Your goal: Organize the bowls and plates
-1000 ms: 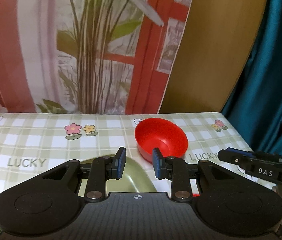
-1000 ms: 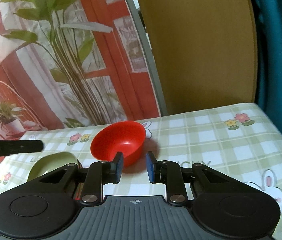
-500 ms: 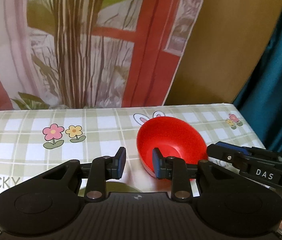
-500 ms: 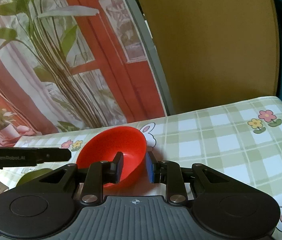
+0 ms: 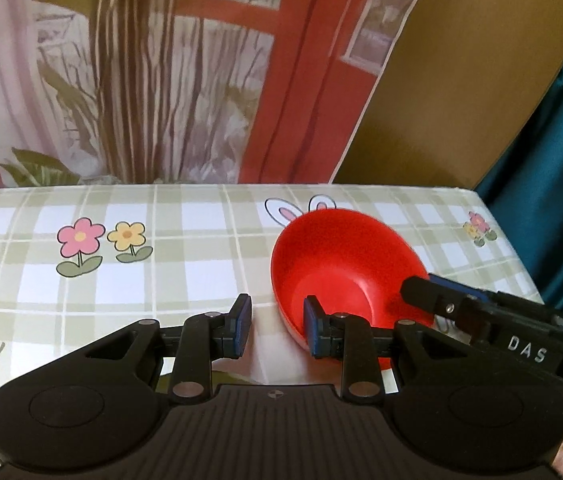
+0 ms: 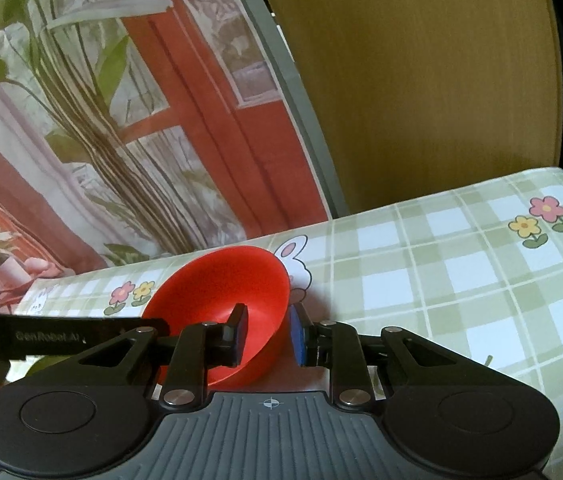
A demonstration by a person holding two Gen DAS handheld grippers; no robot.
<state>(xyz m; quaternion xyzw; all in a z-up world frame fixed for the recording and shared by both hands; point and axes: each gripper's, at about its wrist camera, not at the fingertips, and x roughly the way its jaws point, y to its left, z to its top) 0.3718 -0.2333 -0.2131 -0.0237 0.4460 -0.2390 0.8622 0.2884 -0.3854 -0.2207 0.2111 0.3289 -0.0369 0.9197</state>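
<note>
A red bowl (image 5: 341, 260) stands on the checked tablecloth (image 5: 161, 248); it also shows in the right wrist view (image 6: 225, 288). My left gripper (image 5: 275, 326) is open, its jaws straddling the bowl's near left rim. My right gripper (image 6: 267, 334) is open, its jaws straddling the bowl's right rim, one finger inside, one outside. The right gripper also shows in the left wrist view (image 5: 441, 300) at the bowl's right edge. A green bowl (image 6: 41, 366) is mostly hidden behind the left gripper's arm (image 6: 61, 338).
A printed backdrop (image 5: 161, 72) with a plant and red window and a brown board (image 5: 461, 80) stand behind the table. A teal curtain (image 5: 561, 160) hangs at the right. The table's right edge (image 5: 513, 248) is close to the red bowl.
Both grippers have moved forward to the red bowl; its rim now sits between each pair of jaws. The green bowl has slipped out of the left wrist view.
</note>
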